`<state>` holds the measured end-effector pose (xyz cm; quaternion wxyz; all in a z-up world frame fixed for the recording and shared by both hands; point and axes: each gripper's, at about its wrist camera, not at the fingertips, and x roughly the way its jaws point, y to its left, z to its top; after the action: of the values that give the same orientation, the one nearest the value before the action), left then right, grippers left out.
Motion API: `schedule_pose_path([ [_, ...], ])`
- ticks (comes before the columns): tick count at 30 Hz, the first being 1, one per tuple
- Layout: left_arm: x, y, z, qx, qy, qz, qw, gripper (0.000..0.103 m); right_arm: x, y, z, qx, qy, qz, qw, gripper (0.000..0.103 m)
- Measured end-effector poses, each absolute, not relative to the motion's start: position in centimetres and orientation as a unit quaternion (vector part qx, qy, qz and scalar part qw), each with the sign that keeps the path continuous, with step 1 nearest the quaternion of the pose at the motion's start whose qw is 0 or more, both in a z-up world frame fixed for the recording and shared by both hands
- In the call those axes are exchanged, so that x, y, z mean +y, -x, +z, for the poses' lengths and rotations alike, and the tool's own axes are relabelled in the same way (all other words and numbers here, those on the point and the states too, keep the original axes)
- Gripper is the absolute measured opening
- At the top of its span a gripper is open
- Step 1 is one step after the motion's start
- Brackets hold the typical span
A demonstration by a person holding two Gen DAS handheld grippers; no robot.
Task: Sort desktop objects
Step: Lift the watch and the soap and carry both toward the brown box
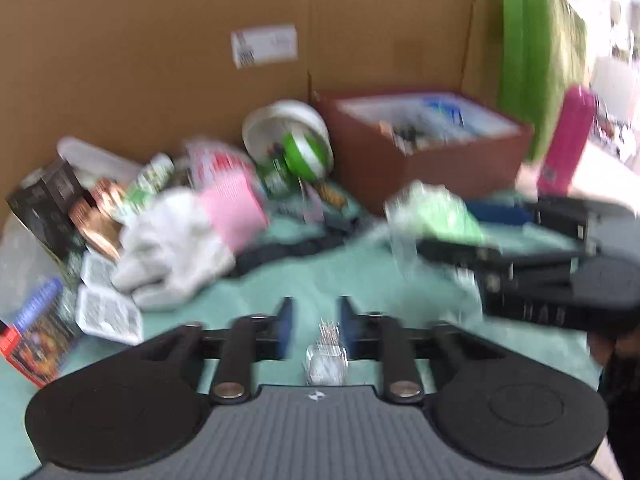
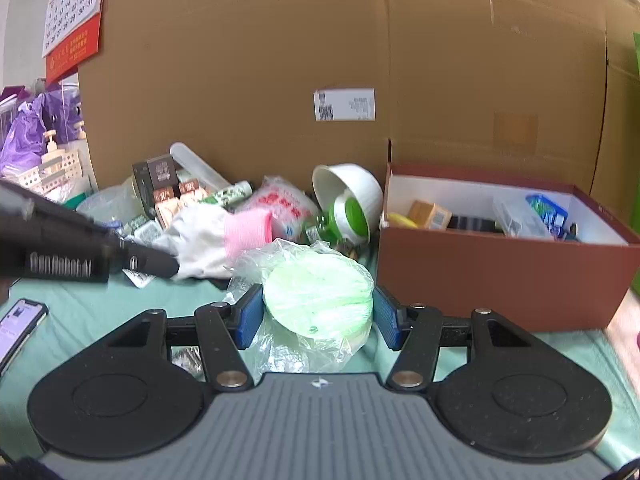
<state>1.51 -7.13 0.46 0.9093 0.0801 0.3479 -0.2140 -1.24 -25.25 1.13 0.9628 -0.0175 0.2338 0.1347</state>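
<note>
My right gripper (image 2: 318,312) is shut on a clear plastic bag of pale green discs (image 2: 320,296), held between its blue pads just left of the brown box (image 2: 500,276). In the blurred left wrist view the same bag (image 1: 436,212) hangs from the right gripper at the right. My left gripper (image 1: 316,320) is open and holds nothing; a small clear box of pins (image 1: 326,360) lies on the green cloth below the gap. A pile of clutter lies behind: white glove with pink cuff (image 2: 224,236), white bowl (image 2: 352,188), dark packets.
The brown box holds several small items (image 2: 432,214). A tall cardboard wall (image 2: 320,40) closes the back. A phone (image 2: 18,320) lies at the left edge. A pink bottle (image 1: 568,140) stands at the far right. A red and blue box (image 1: 32,340) lies left.
</note>
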Motion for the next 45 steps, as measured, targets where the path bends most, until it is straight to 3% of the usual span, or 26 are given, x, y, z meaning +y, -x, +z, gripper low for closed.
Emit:
schedule_pose_path([
  [6, -7.8, -2.5, -3.1, 0.387, -0.094, -0.211, 0.893, 0.045, -24.9, 1.0, 0.3, 0.244, 0.016, 0.141, 0.959, 0.057],
  [7, -7.8, -2.7, -3.4, 0.392, -0.098, -0.211, 0.89, 0.032, -24.9, 1.1, 0.3, 0.243, 0.016, 0.142, 0.959, 0.057],
  [14, -7.7, -2.8, -2.9, 0.389, -0.089, -0.215, 0.891, 0.031, -25.3, 1.2, 0.3, 0.243, 0.012, 0.134, 0.961, 0.057],
  [36, -14.0, -5.8, 11.5, 0.263, -0.027, -0.315, 0.911, 0.031, -30.0, 1.1, 6.4, 0.15, 0.033, 0.073, 0.985, 0.057],
  [45, -19.5, -10.4, 13.5, 0.262, -0.028, -0.317, 0.911, 0.031, -34.1, -1.4, 8.4, 0.132, 0.038, 0.018, 0.99, 0.057],
])
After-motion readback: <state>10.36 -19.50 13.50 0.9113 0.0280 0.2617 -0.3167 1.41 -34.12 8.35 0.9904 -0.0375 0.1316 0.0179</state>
